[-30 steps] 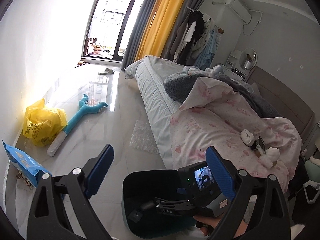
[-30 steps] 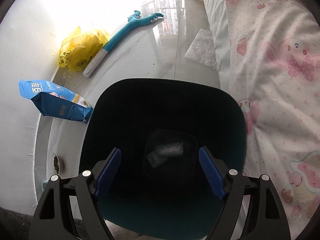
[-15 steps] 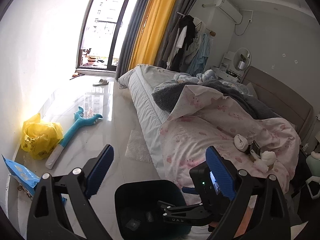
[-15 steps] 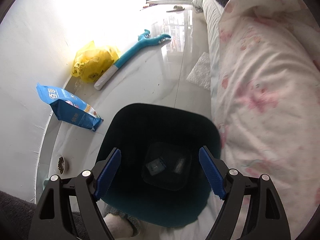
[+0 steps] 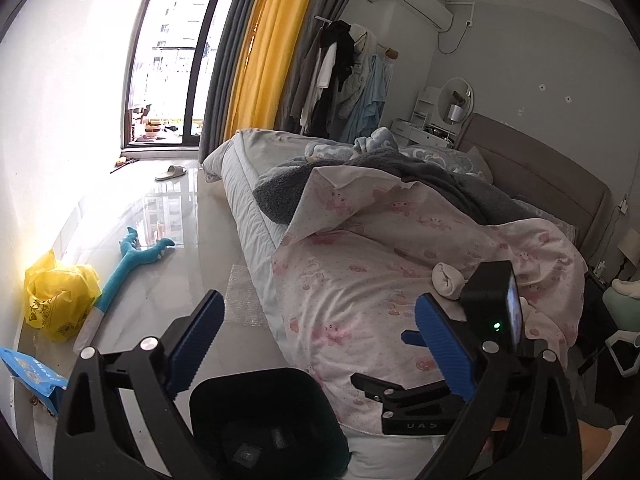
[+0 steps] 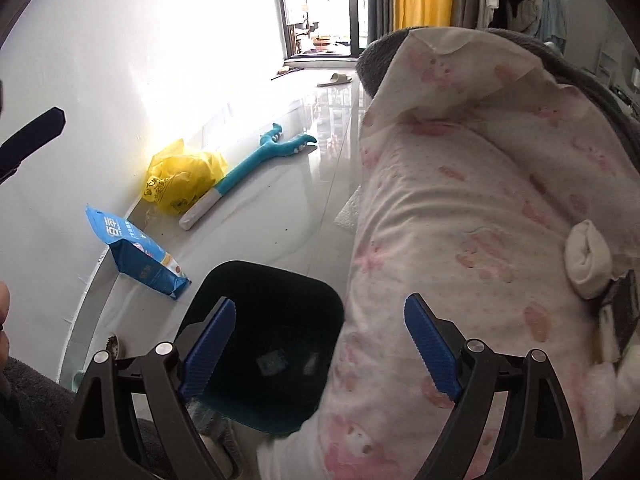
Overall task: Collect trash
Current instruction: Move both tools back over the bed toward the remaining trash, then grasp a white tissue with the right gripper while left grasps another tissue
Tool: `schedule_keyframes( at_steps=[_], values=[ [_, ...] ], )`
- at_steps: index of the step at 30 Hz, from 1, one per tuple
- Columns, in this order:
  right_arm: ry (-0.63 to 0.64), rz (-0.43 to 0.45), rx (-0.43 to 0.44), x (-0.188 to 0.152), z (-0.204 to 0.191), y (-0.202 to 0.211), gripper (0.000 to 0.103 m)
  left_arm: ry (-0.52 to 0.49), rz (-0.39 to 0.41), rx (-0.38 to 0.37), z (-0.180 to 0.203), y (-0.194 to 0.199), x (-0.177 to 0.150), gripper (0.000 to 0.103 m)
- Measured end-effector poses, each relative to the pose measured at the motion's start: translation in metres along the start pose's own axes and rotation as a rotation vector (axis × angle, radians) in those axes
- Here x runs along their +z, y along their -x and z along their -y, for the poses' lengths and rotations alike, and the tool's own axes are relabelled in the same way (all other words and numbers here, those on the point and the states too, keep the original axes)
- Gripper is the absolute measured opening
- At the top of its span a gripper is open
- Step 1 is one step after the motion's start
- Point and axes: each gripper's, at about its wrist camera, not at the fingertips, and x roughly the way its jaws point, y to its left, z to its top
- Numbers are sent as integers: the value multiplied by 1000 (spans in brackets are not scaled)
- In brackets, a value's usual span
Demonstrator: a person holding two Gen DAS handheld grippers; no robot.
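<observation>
Left wrist view: the left gripper (image 5: 316, 332) has wide, empty jaws; the dark trash bin (image 5: 264, 416) sits bottom centre, scraps inside.

Right wrist view: the right gripper (image 6: 320, 344), jaws just opening wide and empty, hangs over the bin (image 6: 268, 344) at lower centre beside the bed (image 6: 480, 220).

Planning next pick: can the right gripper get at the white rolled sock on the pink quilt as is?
Probably yes. The right gripper is open and empty, and the white rolled sock lies exposed on the pink quilt, nothing between them.
</observation>
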Motion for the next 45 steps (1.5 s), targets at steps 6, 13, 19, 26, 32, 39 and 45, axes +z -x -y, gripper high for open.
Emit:
schedule_keyframes(
  at_steps=[6,13,19,26,32,39,45],
  values=[
    [21,58,-64,-2,34,33,88,-21,-33,-51,21,-17,-1,99],
    [-15,104,-69,-14,82,62,88,-53,-74,-70,50,-43,-4,99],
    [-33,148,-92,-17,112,88,88,-93,-94,-71,68,-62,-11,99],
    [-56,151,-125,-30,145,100,88,-96,-118,-120,83,-83,-18,99],
    [-73,157,-155,-39,171,107,88,-127,-136,-170,106,-97,-23,99],
    [-81,146,-187,-52,199,110,88,-177,-161,-232,137,-113,-31,98],
    [-86,116,-201,-65,220,107,88,-234,-188,-291,166,-127,-41,98]
  ],
)
